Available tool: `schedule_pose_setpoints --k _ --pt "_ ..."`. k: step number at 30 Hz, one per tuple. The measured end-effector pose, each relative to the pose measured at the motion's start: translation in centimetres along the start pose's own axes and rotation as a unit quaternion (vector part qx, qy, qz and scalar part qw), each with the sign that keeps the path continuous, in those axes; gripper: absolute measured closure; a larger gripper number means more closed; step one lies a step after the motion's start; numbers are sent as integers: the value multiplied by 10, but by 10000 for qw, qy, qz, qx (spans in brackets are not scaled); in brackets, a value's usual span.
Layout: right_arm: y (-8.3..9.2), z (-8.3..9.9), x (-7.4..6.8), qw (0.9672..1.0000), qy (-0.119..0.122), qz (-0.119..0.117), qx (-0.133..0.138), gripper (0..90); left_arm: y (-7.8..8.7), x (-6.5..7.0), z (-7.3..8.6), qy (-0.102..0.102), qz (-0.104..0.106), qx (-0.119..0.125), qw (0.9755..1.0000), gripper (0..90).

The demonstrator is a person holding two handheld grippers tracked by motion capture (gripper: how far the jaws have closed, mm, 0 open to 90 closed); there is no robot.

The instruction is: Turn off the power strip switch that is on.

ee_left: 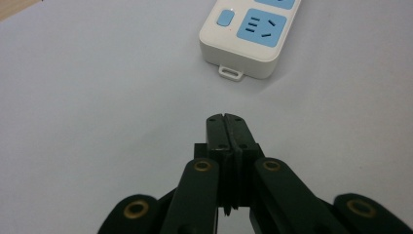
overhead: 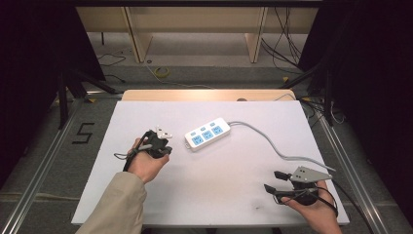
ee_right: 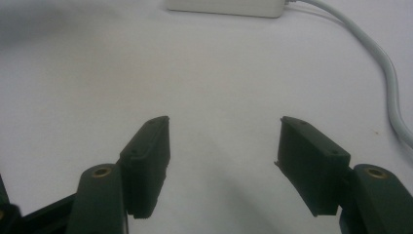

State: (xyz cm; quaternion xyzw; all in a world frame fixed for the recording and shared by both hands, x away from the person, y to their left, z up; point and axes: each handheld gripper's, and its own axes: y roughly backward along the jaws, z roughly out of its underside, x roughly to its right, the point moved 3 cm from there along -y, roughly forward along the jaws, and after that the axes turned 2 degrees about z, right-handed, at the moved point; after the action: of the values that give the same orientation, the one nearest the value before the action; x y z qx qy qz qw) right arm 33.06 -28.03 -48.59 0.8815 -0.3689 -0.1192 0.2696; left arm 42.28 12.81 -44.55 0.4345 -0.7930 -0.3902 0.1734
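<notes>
The power strip point(overhead: 208, 133) near the surface's middle looks rigid, light, slick — best pinched across its narrow sides. Left tongs point(ee_left: 228, 127) pressed together, empty; right tongs point(ee_right: 221, 146) spread.

A power strip point(overhead: 208, 134) lies mid-bench point(overhead: 219, 195), its cord point(overhead: 272, 146) running off to the right, between the left hand-held gripper point(overhead: 158, 141) and the right hand-held gripper point(overhead: 275, 181) nearer the front edge.
</notes>
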Motion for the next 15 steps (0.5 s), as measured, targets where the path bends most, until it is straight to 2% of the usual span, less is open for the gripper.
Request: schedule_pose_setpoints --k 15 --pt "0 0 0 10000 -5 6 1 373 -5 -1 -12 -34 4 -43 10000 899"
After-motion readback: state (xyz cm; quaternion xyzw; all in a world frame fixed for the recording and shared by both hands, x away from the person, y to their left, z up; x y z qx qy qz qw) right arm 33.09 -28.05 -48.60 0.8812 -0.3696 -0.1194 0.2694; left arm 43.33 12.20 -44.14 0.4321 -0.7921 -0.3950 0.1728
